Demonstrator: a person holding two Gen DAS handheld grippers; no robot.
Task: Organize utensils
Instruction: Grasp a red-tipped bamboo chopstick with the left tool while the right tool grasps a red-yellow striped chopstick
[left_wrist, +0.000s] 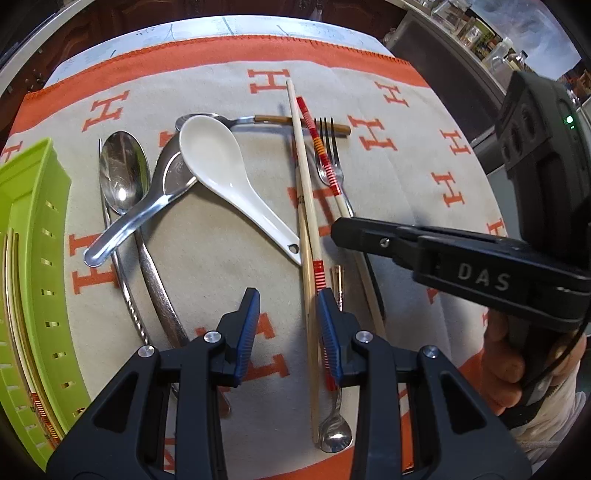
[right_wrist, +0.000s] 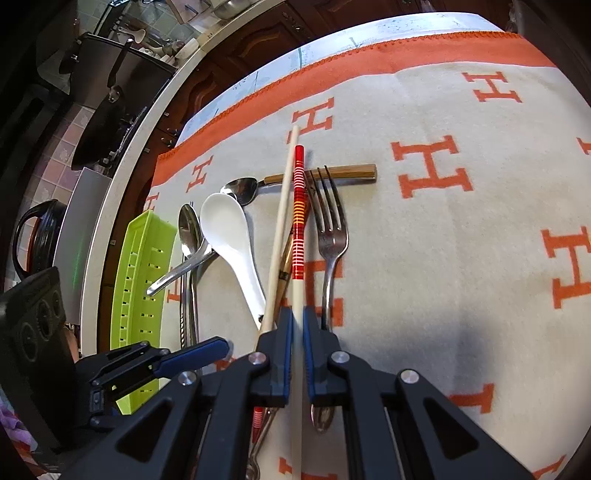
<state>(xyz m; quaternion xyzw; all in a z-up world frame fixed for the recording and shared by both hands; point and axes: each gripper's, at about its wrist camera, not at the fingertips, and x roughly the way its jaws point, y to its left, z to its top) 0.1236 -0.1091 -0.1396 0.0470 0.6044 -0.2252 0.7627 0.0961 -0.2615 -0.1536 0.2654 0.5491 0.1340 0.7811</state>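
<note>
My right gripper (right_wrist: 298, 323) is shut on a red-striped chopstick (right_wrist: 298, 221), which points away across the blanket; in the left wrist view that gripper (left_wrist: 340, 230) comes in from the right over the same chopstick (left_wrist: 325, 158). My left gripper (left_wrist: 286, 299) is open above the blanket, holding nothing, and also shows in the right wrist view (right_wrist: 216, 349). A plain chopstick (left_wrist: 301, 177) runs just inside its right finger. A white ceramic spoon (left_wrist: 218, 162), several metal spoons (left_wrist: 123, 173) and a fork (right_wrist: 330, 229) lie loose.
A green slotted tray (left_wrist: 37, 221) stands at the left edge with chopsticks lying in it. A wood-handled spoon (right_wrist: 343, 172) lies crosswise under the chopsticks. A small spoon (left_wrist: 334, 437) lies near me. A person's hand (left_wrist: 506, 362) holds the right gripper. The orange-and-cream blanket (right_wrist: 461, 258) covers the table.
</note>
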